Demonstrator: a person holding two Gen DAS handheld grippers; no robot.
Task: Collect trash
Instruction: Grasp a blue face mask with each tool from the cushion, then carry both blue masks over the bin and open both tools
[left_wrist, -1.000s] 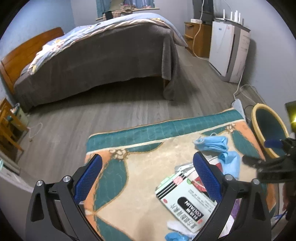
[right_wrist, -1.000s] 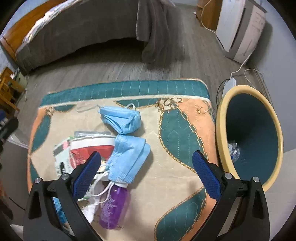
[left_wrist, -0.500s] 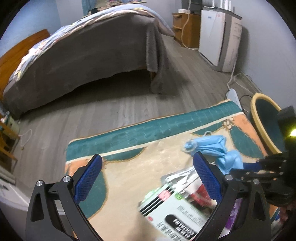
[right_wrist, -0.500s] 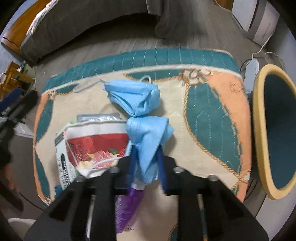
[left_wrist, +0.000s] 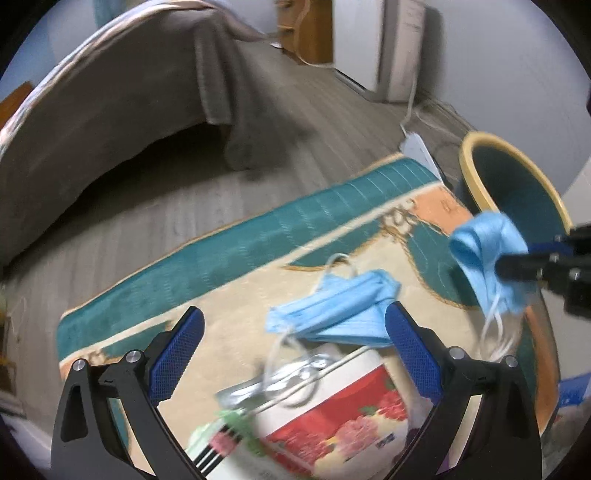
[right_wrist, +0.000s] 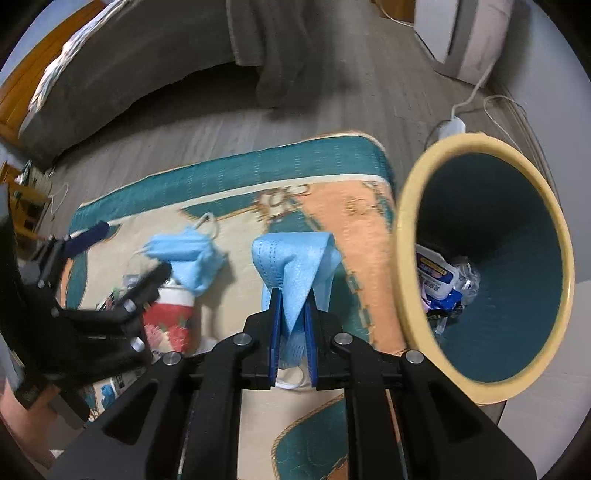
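Bed (left_wrist: 110, 122): grey blanket hanging to the wooden floor, at the far side of the room.
Rug (right_wrist: 229, 177): teal border, cream and orange middle, lying on the floor between the bed and the 2 claws; it carries the loose trash.
Bin (right_wrist: 554, 236): round, yellow rim, teal inside, standing just beside the rug's right edge; some packaging and clear plastic lie at its bottom.
Right claw (right_wrist: 291, 325): pressed together on 1 blue face mask, pointing steeply down over the rug, close to the bin's rim.
Left claw (left_wrist: 291, 354): spread wide, nothing between its blue pads, hanging over the second mask and the box.
Box (left_wrist: 332, 413): red and white carton with a flower print, lying on the rug under the left claw; blurred, text unreadable.
Held mask (right_wrist: 295, 262): folded blue fabric sticking up out of the right claw, lifted off the rug, its white ear loops dangling below in the left view.
Second mask (left_wrist: 340, 310): crumpled blue, lying on the rug against the far end of the box, its white loop trailing over a silver wrapper (left_wrist: 258, 384).
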